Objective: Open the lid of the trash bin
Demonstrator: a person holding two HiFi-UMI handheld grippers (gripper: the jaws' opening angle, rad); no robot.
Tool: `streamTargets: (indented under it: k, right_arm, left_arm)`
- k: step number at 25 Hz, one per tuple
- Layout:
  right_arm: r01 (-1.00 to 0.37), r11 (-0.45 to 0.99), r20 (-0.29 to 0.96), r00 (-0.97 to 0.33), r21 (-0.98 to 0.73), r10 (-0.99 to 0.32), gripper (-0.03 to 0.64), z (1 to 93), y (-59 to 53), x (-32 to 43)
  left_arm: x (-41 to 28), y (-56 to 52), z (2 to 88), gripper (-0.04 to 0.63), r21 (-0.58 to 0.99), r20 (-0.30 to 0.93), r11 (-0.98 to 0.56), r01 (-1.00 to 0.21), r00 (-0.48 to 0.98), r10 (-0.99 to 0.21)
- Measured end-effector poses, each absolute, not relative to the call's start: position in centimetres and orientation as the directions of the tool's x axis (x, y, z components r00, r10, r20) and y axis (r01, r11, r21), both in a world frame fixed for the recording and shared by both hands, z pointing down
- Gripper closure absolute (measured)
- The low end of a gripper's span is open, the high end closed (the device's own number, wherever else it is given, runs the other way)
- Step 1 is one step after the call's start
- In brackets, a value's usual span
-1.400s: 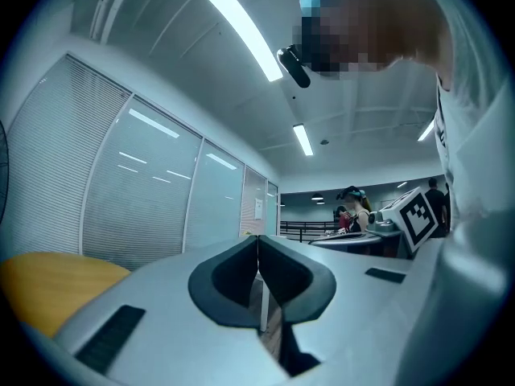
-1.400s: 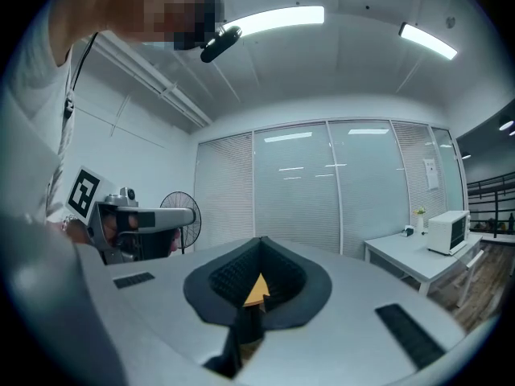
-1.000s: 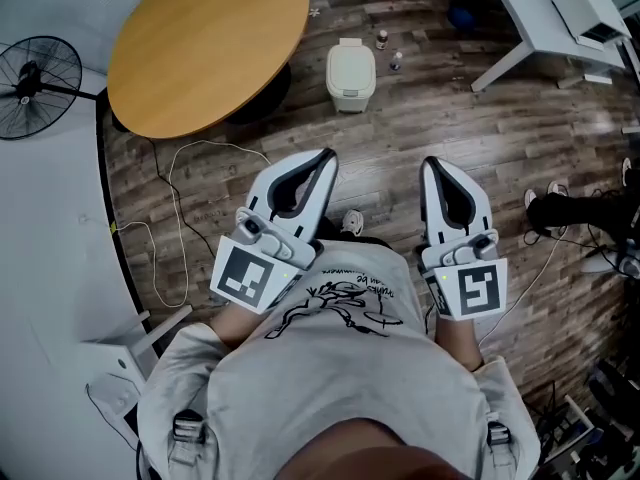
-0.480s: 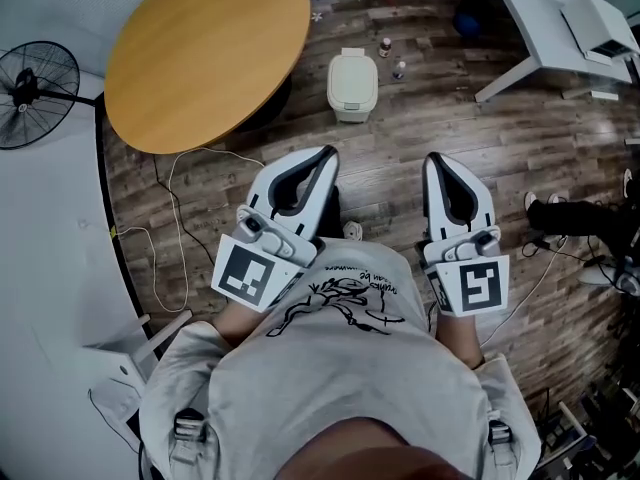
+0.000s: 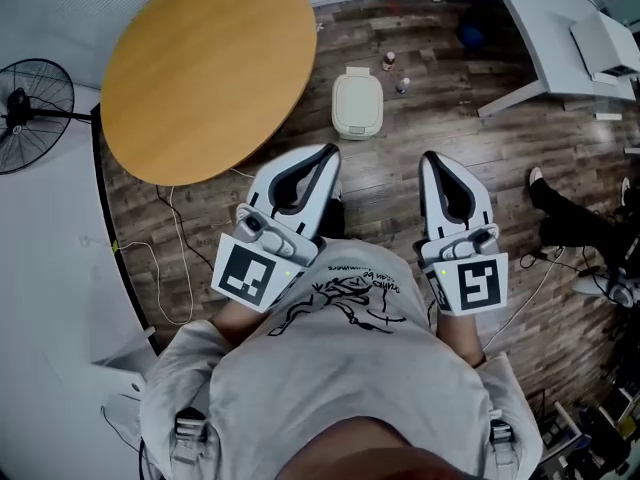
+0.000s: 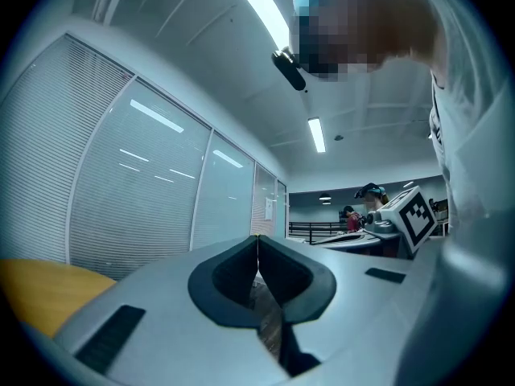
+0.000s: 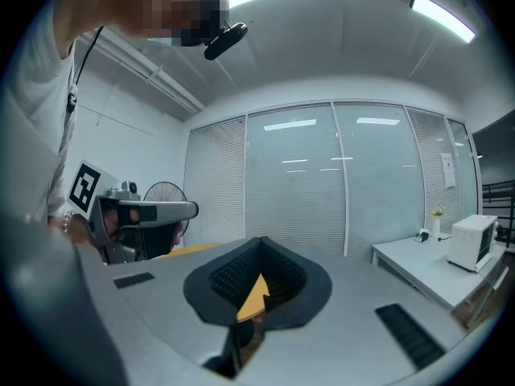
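**A person stands over a wooden floor with 2 empty grippers, the closed trash bin well ahead of them.**

In the head view, the left gripper (image 5: 328,155) and right gripper (image 5: 432,158) sit side by side at centre frame, close to the person's torso and pointing forward. Each gripper's own view shows its jaws closed tip to tip with nothing between them, which fits a carrying pose rather than a reach. The trash bin (image 5: 357,103), small and pale, stands on the floor in the upper centre of the frame, just right of the round wooden table (image 5: 205,68). Its lid lies flat and shut. 2 small bottles (image 5: 388,63) stand just beyond it. The bin is well apart from both grippers, so the task appears to be at the approach stage, and neither gripper is yet lowered toward the lid.
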State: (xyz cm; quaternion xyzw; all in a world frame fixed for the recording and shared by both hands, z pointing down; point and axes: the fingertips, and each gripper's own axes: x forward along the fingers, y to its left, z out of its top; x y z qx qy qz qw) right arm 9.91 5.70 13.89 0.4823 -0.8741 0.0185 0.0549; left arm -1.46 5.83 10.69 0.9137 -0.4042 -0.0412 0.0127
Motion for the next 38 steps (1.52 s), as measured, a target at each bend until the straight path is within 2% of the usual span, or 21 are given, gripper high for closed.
streamTargets:
  k: [9, 19, 38]
  right_arm:
    - [-0.837, 0.546, 0.117, -0.539, 0.036, -0.834, 0.612, 13.4, -3.4, 5.5]
    - [-0.842, 0.537, 0.124, -0.529, 0.047, -0.84, 0.612, 13.8, -9.3, 2.7]
    - [-0.826, 0.562, 0.138, -0.552, 0.041, -0.822, 0.612, 14.1, -10.8, 7.5]
  left_arm:
    - [-6.0, -3.2, 9.8, 0.577, 0.04, -0.12, -0.662, -0.749, 0.654, -0.747]
    - [-8.9, -8.7, 11.5, 0.577, 0.064, -0.046, -0.661, -0.748, 0.659, -0.751]
    - [-3.9, -10.1, 10.9, 0.575, 0.058, -0.053, -0.647, -0.76, 0.645, -0.762]
